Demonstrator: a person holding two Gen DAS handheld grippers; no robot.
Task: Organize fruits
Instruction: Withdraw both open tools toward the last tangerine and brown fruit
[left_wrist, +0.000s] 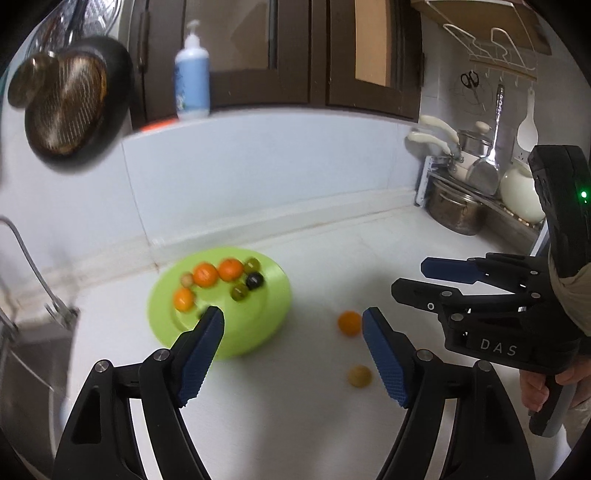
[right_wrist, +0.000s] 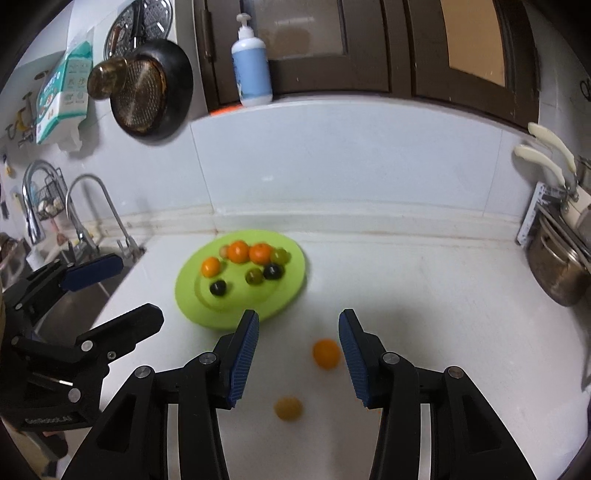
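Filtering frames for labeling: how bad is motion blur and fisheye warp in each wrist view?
Left wrist: green plate and its fruits smeared, loose orange fruit soft; counter edge bows. Right wrist: plate rim and yellowish fruit blurred, faucet sharper; dark vignette in the corners of both views.

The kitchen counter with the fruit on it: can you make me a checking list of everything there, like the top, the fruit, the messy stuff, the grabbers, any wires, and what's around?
Surface: white countertop, bare apart from the fruit and plate.
Job's things: round lime-green plate holding three orange fruits, two dark ones, two olive-green ones and one small pale one; loose orange fruit and loose yellowish fruit on the counter beside the plate.
Clutter: nothing seen.
Grippers: left gripper jaws open, empty; right gripper jaws open, empty, the orange fruit lying ahead between them, untouched.
Cables: nothing seen.
Surroundings: steel sink with tap, white-and-blue pump bottle, hanging black pan, steel pots.
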